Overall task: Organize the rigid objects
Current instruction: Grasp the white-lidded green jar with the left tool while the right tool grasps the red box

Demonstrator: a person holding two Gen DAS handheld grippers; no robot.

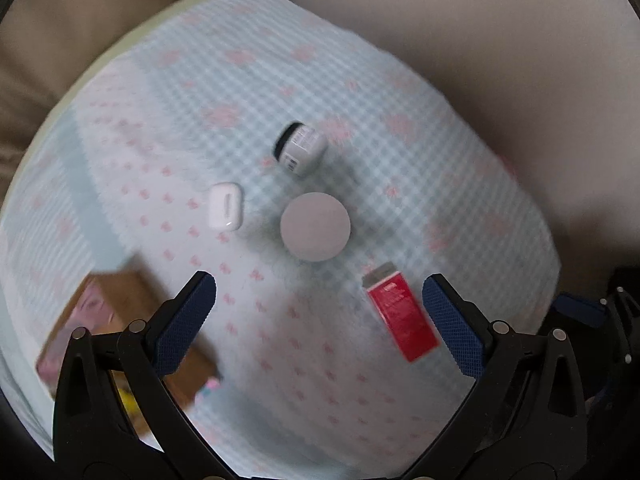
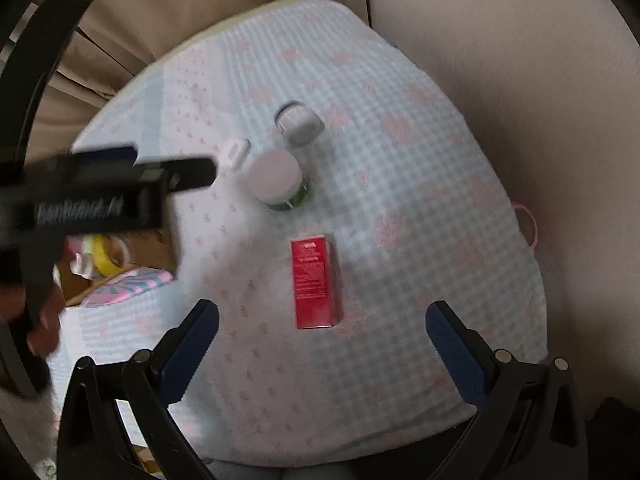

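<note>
Gingham cloth [image 1: 400, 92] carries four loose items — white earbud case [image 1: 225, 207], white-capped jar [image 1: 315, 226] with a toppled labelled bottle [image 1: 301, 148] behind it, red box [image 1: 401, 317] lying flat. Cardboard box [image 1: 132, 308] off the left edge looks like my drop spot. I'd call this the approach step, nothing held. Left gripper [image 1: 320, 320] hovers spread over the cloth, angled down; right gripper [image 2: 322, 344] spread too, bracketing the red box — next move calls for dropping and closing across its narrow sides.

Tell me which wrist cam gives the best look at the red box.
Right wrist: the red box lies centred between the open fingers, whole and fairly sharp. Left wrist shows the same box off to the right, blurrier, beside the right finger pad.
</note>
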